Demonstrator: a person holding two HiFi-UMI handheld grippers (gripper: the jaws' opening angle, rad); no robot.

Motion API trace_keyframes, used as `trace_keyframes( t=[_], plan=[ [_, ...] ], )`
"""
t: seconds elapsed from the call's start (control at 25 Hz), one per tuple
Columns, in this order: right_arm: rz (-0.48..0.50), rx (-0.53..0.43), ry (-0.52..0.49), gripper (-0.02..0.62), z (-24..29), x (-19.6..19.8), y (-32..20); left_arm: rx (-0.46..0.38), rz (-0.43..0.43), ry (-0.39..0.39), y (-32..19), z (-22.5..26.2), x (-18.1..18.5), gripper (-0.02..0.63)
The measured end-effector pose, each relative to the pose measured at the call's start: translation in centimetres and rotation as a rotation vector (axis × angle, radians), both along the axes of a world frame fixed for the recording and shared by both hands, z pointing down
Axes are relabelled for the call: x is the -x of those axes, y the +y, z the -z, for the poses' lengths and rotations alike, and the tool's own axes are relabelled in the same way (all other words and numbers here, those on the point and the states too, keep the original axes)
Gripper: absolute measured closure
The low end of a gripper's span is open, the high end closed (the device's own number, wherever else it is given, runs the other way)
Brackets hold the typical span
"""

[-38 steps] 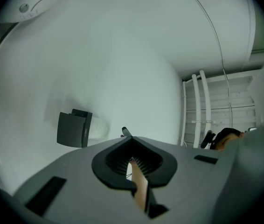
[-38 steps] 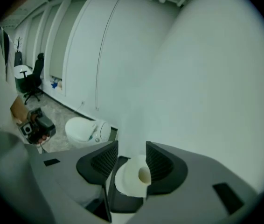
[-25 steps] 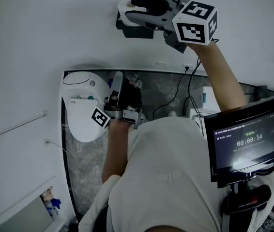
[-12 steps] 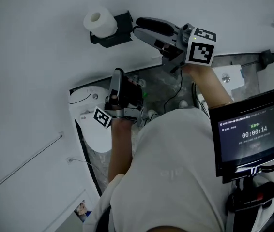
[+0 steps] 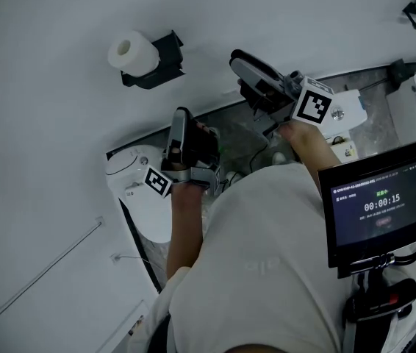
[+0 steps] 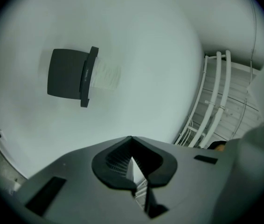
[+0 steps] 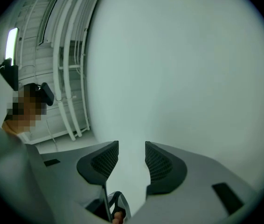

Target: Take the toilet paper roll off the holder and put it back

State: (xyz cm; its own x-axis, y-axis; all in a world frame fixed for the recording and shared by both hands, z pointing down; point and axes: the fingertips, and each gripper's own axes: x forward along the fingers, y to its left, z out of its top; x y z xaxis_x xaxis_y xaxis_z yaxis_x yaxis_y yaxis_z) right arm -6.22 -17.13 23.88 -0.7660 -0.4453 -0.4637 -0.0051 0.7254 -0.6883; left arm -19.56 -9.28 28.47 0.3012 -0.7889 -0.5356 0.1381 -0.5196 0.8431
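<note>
The white toilet paper roll [image 5: 128, 54] sits on its black wall-mounted holder [image 5: 160, 57], so nothing has been lifted off at this moment. Neither tool is touching it. The right tool [image 5: 241, 72] is raised towards the white wall [image 5: 303, 13], with the holder up and to its left, near but clearly apart. In the right gripper view this tool [image 7: 132, 146] has its jaws spread a moderate way with only bare wall showing between them, so it carries nothing. It also points at blank wall, not at the roll. The left tool [image 5: 186, 120] hangs lower, below the holder and in front of the person's body. In the left gripper view its jaws [image 6: 131, 139] meet at the tips with nothing caught between them. The roll [image 6: 106, 76] and holder [image 6: 69, 73] show well ahead of it and above its jaws. Judging by this, the step in hand is the approach for taking the roll off, with the open right tool the likelier one to do it. The next move calls for swinging that tool leftward until the roll lies between its jaws. The jaws would probably need to open wider to span the roll. They should then close gently, since soft paper crushes easily, and slide the roll along the holder's arm instead of pulling straight away from the wall.
</note>
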Motion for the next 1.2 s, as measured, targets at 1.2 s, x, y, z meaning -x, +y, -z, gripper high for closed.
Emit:
trace_keyframes(
  t=[1.2],
  plan=[
    [-0.072,0.042,-0.067,0.413,-1.7,-1.4,1.4,0.012,0.025,0.018,0.6,-0.5,0.0,0.601]
  ],
)
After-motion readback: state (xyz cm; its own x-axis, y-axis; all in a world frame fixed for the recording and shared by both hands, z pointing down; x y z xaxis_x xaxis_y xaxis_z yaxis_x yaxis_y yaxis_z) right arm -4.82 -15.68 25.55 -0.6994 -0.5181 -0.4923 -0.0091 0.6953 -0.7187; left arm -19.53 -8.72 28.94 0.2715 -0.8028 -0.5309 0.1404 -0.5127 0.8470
